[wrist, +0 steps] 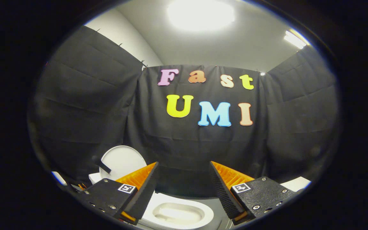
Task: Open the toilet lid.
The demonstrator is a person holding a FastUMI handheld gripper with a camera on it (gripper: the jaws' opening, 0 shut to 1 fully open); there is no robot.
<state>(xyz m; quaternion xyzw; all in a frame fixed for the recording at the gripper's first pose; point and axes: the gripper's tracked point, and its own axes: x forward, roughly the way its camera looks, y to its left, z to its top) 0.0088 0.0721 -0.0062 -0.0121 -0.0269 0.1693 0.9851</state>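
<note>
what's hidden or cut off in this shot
- Toilet lid, gripper view: standing raised; its lower edge and hinge sit behind a finger of the open gripper.
- Toilet seat: near side cut off by the view's edge, left part behind the same finger.
- White object beyond the other finger: mostly hidden, can't be identified.

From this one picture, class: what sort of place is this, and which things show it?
Probably a mock bathroom in a recording booth: a white toilet bowl below the open tool, its lid already raised, black cloth walls hung around.
</note>
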